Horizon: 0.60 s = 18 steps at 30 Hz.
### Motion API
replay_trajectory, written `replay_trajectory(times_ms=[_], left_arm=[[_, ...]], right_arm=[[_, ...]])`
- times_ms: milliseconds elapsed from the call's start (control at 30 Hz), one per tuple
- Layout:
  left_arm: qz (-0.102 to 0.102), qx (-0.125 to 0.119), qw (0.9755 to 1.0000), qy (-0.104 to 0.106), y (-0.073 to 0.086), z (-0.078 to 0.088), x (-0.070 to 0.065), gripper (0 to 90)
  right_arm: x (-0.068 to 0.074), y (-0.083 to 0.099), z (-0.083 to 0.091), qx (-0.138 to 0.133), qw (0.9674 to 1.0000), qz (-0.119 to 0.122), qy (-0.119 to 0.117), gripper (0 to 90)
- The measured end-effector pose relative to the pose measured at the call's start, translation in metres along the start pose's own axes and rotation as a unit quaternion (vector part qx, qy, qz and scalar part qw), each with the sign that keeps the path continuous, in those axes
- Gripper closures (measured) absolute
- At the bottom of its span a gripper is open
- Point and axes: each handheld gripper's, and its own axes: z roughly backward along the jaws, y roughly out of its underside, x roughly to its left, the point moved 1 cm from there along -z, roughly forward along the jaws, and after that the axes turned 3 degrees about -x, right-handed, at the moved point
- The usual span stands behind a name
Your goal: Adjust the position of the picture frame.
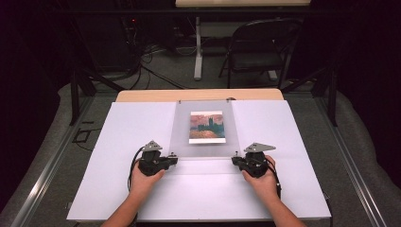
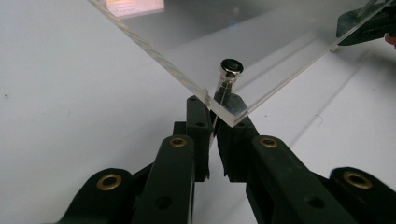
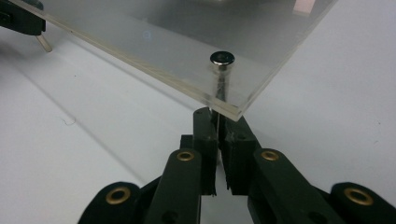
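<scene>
Nearest the person, the left tongs [image 1: 174, 160] and right tongs [image 1: 235, 161] are each clenched on a metal standoff pin [image 2: 229, 74] under a near corner of the clear acrylic sheet [image 1: 203, 142], which runs away from them across the white table [image 1: 132, 142], long axis front to back, both hands equally near. The gripper views show the pins [image 3: 221, 65]; the high view shows the picture card [image 1: 206, 126] farther back.

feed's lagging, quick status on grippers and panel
Left gripper and right gripper shut on panel's near corner pins. Picture underneath. Nothing in the way.
</scene>
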Motion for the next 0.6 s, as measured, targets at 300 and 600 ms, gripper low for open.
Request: replay_trajectory(times_ms=[300,600], left_arm=[[0.016,-0.006,0.9998,0.007,0.0013,-0.0002,0.0020,82.7],[0.016,-0.019,0.9997,-0.001,0.0011,0.0094,-0.0007,59.1]], right_arm=[[-0.0016,0.0019,0.0001,-0.008,0.9998,-0.015,-0.005,84.4],[-0.0035,0.0033,0.0067,-0.021,0.9992,-0.033,-0.008,65.6]])
